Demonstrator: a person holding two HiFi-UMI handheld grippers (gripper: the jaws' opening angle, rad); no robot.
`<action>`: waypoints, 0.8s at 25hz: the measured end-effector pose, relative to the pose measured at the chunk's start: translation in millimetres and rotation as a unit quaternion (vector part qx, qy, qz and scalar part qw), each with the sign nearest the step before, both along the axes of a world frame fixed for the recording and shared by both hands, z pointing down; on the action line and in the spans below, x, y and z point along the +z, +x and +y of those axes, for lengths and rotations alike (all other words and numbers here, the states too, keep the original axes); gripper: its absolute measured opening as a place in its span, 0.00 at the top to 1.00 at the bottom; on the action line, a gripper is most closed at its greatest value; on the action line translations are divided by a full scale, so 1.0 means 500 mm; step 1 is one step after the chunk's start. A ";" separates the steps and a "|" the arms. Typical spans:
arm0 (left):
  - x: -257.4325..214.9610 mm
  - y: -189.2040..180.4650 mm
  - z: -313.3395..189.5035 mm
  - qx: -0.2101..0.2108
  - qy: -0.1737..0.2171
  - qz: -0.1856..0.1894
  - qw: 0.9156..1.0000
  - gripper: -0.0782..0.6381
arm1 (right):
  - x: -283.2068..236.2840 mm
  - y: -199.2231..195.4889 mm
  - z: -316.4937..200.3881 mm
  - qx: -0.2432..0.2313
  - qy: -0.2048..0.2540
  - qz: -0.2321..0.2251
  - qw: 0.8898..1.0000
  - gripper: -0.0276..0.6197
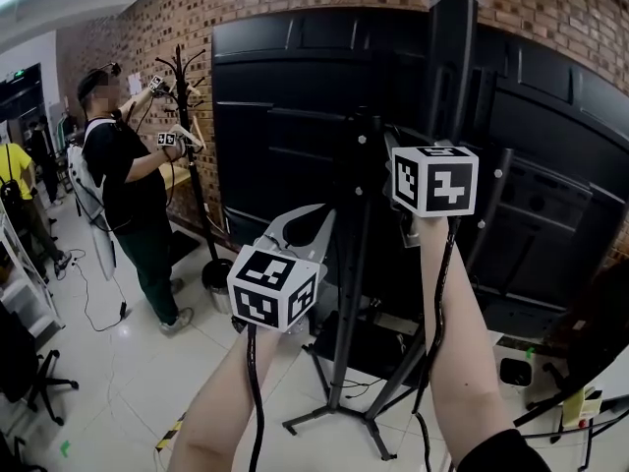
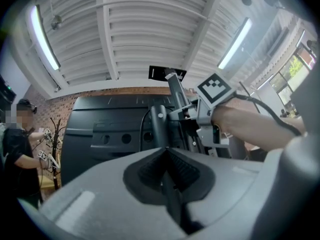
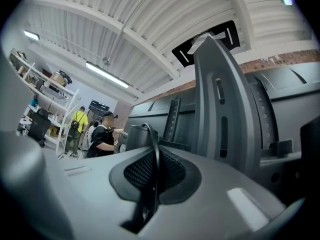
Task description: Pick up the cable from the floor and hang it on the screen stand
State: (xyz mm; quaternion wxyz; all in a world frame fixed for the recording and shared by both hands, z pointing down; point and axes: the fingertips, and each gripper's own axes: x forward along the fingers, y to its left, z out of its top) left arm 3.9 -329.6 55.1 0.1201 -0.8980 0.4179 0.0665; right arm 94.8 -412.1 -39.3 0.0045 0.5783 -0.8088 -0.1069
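Observation:
The back of a large black screen fills the middle of the head view, carried on a dark screen stand. Both grippers are raised toward it. My right gripper is shut on a thin black cable, which loops up out of the jaws beside the stand's grey upright. Its marker cube hides the jaws in the head view. My left gripper sits lower and to the left, jaws together, with a dark strand of cable lying in their seam. The right gripper also shows from the left one.
A person with two grippers works at a black coat rack at the left, by the brick wall. The stand's splayed legs and loose wires lie on the pale tiled floor. An office chair stands at the lower left.

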 end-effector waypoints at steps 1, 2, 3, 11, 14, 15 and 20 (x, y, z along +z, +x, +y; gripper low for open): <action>0.000 -0.004 0.001 -0.002 0.002 0.000 1.000 0.89 | 0.001 0.000 -0.001 -0.001 0.001 -0.001 1.000 0.95; 0.000 -0.007 0.001 -0.004 0.003 0.000 1.000 0.89 | 0.002 -0.001 -0.002 -0.002 0.002 -0.003 1.000 0.95; 0.000 -0.010 0.000 -0.006 0.004 0.000 1.000 0.89 | 0.001 -0.002 -0.002 -0.004 0.003 -0.004 1.000 0.95; -0.004 -0.010 -0.004 -0.012 0.006 0.004 1.000 0.89 | -0.005 -0.010 0.008 -0.007 0.029 0.008 1.000 0.95; -0.004 -0.004 -0.004 -0.010 0.008 0.002 1.000 0.89 | -0.002 -0.009 0.007 -0.006 0.036 0.011 0.999 0.95; -0.003 -0.002 -0.005 -0.010 0.007 0.001 1.000 0.89 | -0.001 -0.008 0.007 -0.005 0.040 0.012 0.999 0.95; 0.003 -0.006 -0.003 -0.014 0.009 -0.001 1.000 0.89 | -0.004 -0.014 0.022 -0.006 0.063 0.011 0.998 0.95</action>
